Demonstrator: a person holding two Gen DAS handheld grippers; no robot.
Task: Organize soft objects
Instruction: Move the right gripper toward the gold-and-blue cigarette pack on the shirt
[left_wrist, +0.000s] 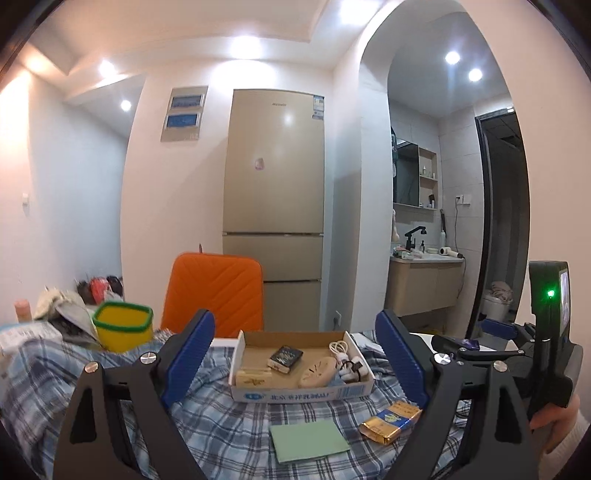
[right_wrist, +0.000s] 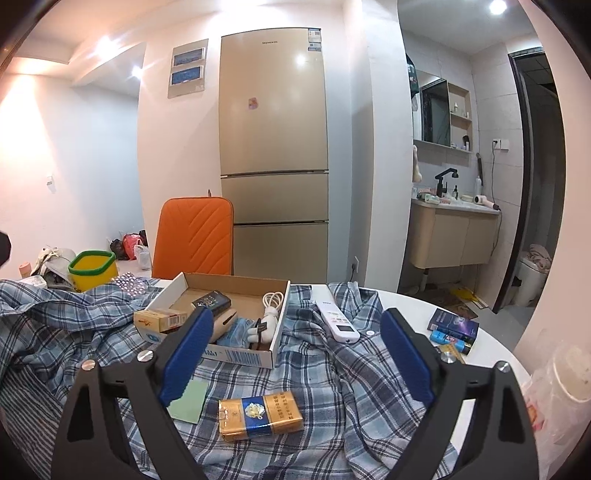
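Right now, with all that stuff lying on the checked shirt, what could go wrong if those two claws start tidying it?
1. The shirt carries the cardboard box, a gold pack, a green note and a white remote; pulling the cloth could tip or scatter them.
2. The remote lies near the table edge and might slide off.
3. Both claws, left and right, are open and empty; one could pinch the pack instead of cloth.

Left claw (left_wrist: 295, 354) held nearly level, jaws wide apart, nothing between the pads. Right claw (right_wrist: 297, 354) tilted slightly downward, jaws wide, empty. A hand (left_wrist: 554, 417) grips its handle.
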